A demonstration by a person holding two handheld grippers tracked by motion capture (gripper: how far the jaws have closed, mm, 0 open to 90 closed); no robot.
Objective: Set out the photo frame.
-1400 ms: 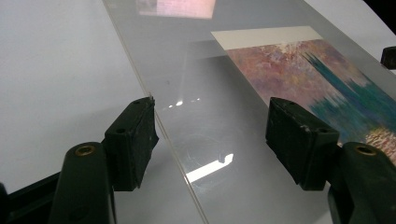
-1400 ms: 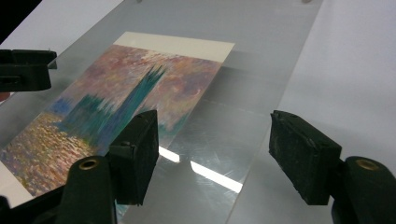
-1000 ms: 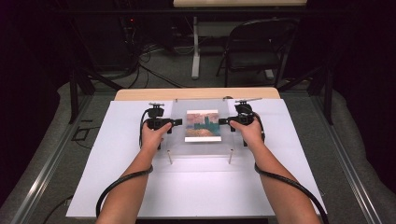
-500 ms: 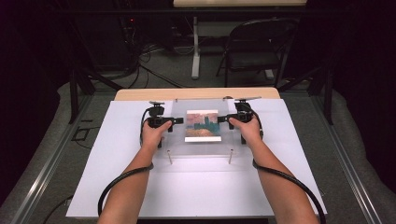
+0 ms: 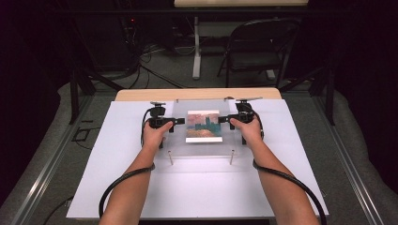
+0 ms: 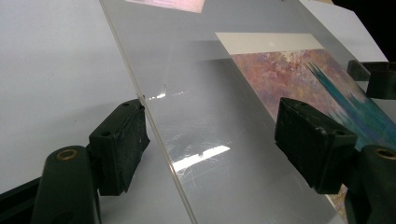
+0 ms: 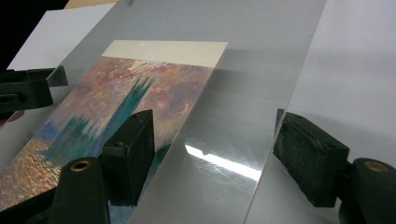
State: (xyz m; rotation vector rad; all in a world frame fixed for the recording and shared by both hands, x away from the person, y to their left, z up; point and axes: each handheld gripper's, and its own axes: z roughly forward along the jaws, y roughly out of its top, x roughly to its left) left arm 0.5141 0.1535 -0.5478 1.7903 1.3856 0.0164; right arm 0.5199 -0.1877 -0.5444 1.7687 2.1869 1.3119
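A clear acrylic sheet (image 5: 202,149) rests on short metal posts (image 5: 170,158) above a white board. Under it lies a painted print (image 5: 203,125) in pink, teal and orange. My left gripper (image 5: 178,122) is at the sheet's left edge and is open. In the left gripper view its jaws (image 6: 212,116) straddle the sheet's edge (image 6: 159,140), one beside it and one over it, far apart. My right gripper (image 5: 224,120) is at the right edge, also open. In the right gripper view its jaws (image 7: 215,123) straddle the sheet (image 7: 233,140), and the print (image 7: 140,93) shows through it.
The white board (image 5: 117,178) covers most of a wooden table (image 5: 141,95). A second post (image 5: 231,157) holds the sheet's near right corner. Beyond the table stand a dark folding chair (image 5: 256,47) and a table leg, with cables on the floor.
Both hands stay at the sheet's sides; the right gripper has edged slightly inward over the sheet. The sheet and print have not moved.
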